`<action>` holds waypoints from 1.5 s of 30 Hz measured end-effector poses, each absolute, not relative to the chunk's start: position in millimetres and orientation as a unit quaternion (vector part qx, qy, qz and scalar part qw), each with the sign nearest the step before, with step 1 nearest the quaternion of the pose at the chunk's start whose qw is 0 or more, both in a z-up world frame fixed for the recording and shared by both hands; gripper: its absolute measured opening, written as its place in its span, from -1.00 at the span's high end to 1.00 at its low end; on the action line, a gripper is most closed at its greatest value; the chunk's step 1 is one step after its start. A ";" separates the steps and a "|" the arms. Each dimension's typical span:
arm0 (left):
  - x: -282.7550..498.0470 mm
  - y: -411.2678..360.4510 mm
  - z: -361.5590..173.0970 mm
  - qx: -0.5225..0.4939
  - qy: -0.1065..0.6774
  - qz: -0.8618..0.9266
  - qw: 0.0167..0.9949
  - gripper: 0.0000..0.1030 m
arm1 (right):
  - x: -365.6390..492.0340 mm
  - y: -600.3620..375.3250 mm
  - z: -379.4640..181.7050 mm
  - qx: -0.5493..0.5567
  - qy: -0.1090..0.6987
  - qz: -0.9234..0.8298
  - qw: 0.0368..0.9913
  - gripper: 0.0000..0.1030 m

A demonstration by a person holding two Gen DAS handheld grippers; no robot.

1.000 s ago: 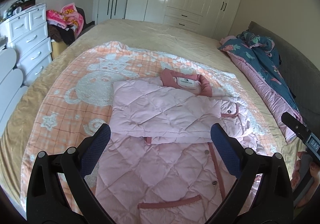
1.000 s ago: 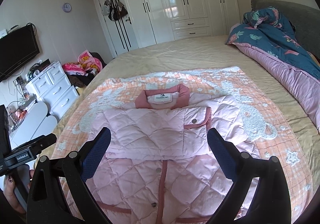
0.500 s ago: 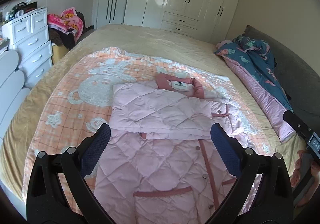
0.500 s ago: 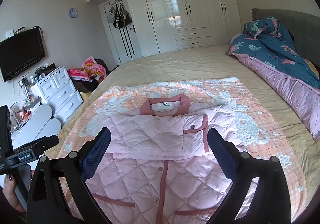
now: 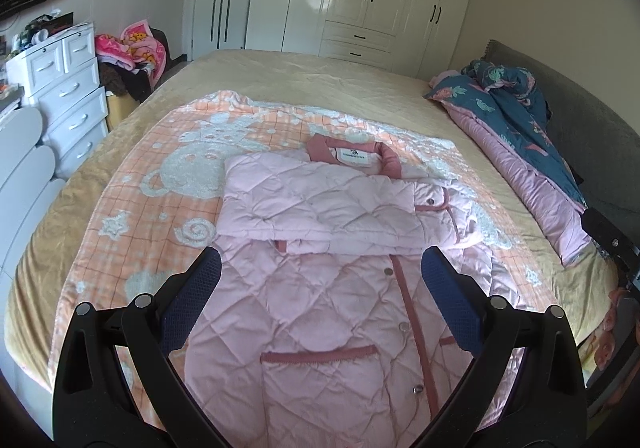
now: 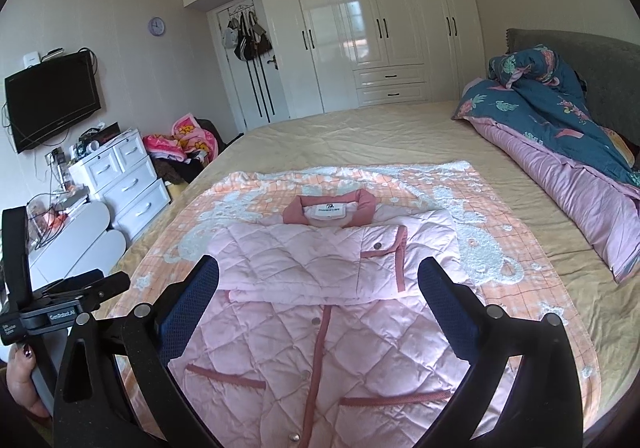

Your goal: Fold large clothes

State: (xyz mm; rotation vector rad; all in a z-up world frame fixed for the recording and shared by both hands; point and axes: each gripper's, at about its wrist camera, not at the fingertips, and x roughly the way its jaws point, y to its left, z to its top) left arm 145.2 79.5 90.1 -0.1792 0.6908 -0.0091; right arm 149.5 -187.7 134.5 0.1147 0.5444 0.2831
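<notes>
Both sets of jaws spread wide, nothing between them: left gripper (image 5: 320, 280) and right gripper (image 6: 318, 284) hover above the lower half of the pink quilted jacket (image 5: 320, 312), which lies face-up on the peach bear blanket (image 5: 168, 176) atop the bed (image 6: 400, 136). Sleeves (image 6: 320, 260) are folded across the chest just beyond the fingertips, collar (image 6: 328, 208) further out. Jacket prob. light, puffy, soft w/ slick shell, so folds may spring back or slide; best hold looks like the hem corners, below the jaws and nearest the cameras, pinching both layers, not the pocket trim (image 5: 318, 354). Vs 1 s ago: both cameras have pulled back and tilted up, more of the jacket's lower part and pockets shows, garment itself looks unmoved
</notes>
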 end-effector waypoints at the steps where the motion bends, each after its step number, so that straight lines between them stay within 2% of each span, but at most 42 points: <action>1: 143.9 77.8 88.6 -0.088 0.340 -0.005 0.936 -0.82 | 147.1 -188.8 133.5 0.054 0.269 0.141 0.951 -0.92; 15: 124.3 56.4 64.0 -0.082 0.352 -0.003 0.933 -0.82 | 126.6 -207.7 112.2 0.037 0.287 0.136 0.947 -0.92; 45: 102.3 88.9 -8.5 -0.070 0.407 0.047 0.909 -0.82 | 119.6 -264.0 27.7 0.030 0.378 0.093 0.921 -0.92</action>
